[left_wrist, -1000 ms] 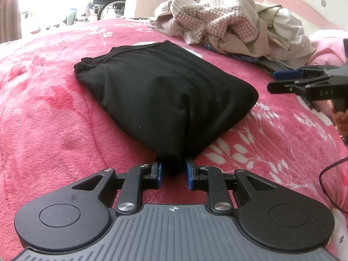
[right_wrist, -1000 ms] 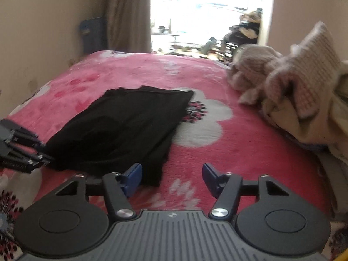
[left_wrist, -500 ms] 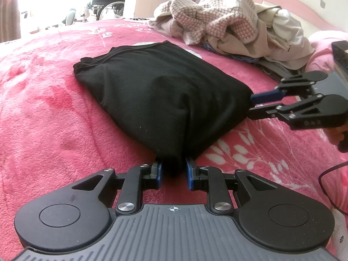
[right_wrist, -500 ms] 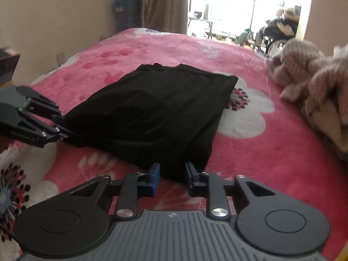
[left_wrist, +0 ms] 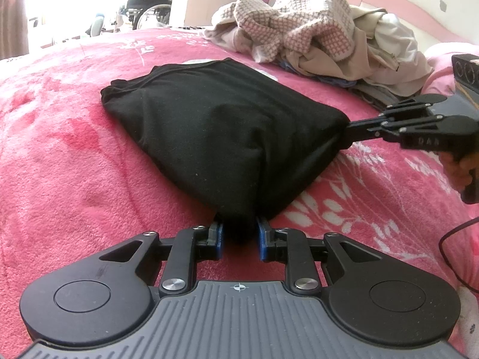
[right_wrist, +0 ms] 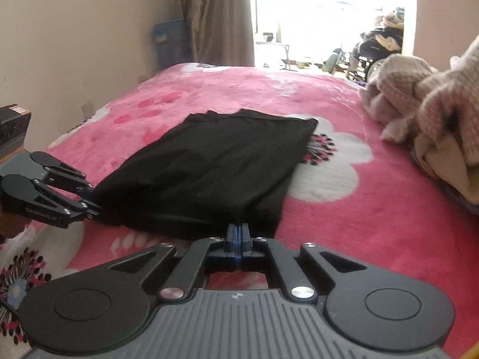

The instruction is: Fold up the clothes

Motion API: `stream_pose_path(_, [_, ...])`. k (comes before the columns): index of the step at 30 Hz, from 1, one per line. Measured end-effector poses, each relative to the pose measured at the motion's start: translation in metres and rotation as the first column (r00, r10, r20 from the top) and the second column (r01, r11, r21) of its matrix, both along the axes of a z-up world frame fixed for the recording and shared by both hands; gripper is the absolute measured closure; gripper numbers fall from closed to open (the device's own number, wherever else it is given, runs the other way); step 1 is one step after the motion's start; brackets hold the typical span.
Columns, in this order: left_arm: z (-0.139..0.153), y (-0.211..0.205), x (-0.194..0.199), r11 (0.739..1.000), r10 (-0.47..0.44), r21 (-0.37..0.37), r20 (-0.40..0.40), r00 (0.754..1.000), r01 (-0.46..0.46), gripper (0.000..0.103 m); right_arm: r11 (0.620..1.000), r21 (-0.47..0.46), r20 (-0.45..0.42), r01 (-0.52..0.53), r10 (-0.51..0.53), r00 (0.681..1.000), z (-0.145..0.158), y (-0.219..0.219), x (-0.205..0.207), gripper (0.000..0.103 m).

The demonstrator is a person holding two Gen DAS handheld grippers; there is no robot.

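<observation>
The left gripper (left_wrist: pixel 238 237) has its blue pads (left_wrist: pixel 220 239) a little apart, pinched on a bunched corner of the black garment (left_wrist: pixel 227 131), which rises from the jaws and spreads away across the bed. The right gripper (right_wrist: pixel 238 234) has its jaws pressed fully together on the near edge of the same garment (right_wrist: pixel 209 170), a thin fold of cloth caught between the pads. In the left wrist view the right gripper (left_wrist: pixel 348 128) reaches in from the right side and meets the garment's right corner; part of a hand (left_wrist: pixel 458 164) shows behind it. In the right wrist view the left gripper (right_wrist: pixel 92 202) comes in from the left and holds the garment's left corner. The garment lies folded in the middle of the pink floral blanket (left_wrist: pixel 60 155), well in from its edges. A pile of unfolded clothes (left_wrist: pixel 323 33) sits toward the far right side of the bed, apart from the garment.
</observation>
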State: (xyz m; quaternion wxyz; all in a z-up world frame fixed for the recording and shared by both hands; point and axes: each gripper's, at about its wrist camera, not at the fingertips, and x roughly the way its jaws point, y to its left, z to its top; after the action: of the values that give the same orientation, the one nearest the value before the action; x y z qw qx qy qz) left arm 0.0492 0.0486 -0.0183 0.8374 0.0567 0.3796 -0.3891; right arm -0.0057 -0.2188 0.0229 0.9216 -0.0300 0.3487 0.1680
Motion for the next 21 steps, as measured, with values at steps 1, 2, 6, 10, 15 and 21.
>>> stream_pose_path(1, [0.0, 0.0, 0.0, 1.0, 0.0, -0.001, -0.002, 1.0, 0.0, 0.082, 1.0, 0.011, -0.004, 0.005, -0.005, 1.0, 0.0, -0.002, 0.0, 0.103])
stream_pose_path(2, [0.0, 0.0, 0.001, 1.0, -0.001, -0.002, -0.002, 1.0, 0.001, 0.082, 1.0, 0.028, -0.007, 0.014, -0.014, 1.0, 0.001, -0.004, 0.0, 0.103])
stream_pose_path(6, [0.0, 0.0, 0.001, 1.0, 0.001, -0.001, -0.003, 1.0, -0.001, 0.082, 0.996, 0.069, -0.008, 0.05, -0.05, 0.999, 0.007, -0.013, -0.003, 0.102])
stream_pose_path(10, [0.001, -0.001, 0.001, 1.0, 0.001, -0.001, -0.003, 1.0, -0.001, 0.082, 0.997, 0.026, -0.017, 0.072, -0.072, 0.997, 0.007, -0.02, -0.005, 0.095])
stream_pose_path(15, [0.0, -0.001, 0.001, 1.0, -0.001, 0.0, 0.0, 1.0, 0.001, 0.082, 0.998, -0.036, -0.028, 0.05, -0.051, 0.998, -0.002, -0.009, -0.002, 0.079])
stream_pose_path(21, [0.001, -0.001, 0.0, 1.0, 0.001, 0.003, 0.003, 1.0, -0.001, 0.082, 0.983, -0.182, 0.014, -0.009, 0.012, 1.0, -0.014, 0.019, 0.004, 0.079])
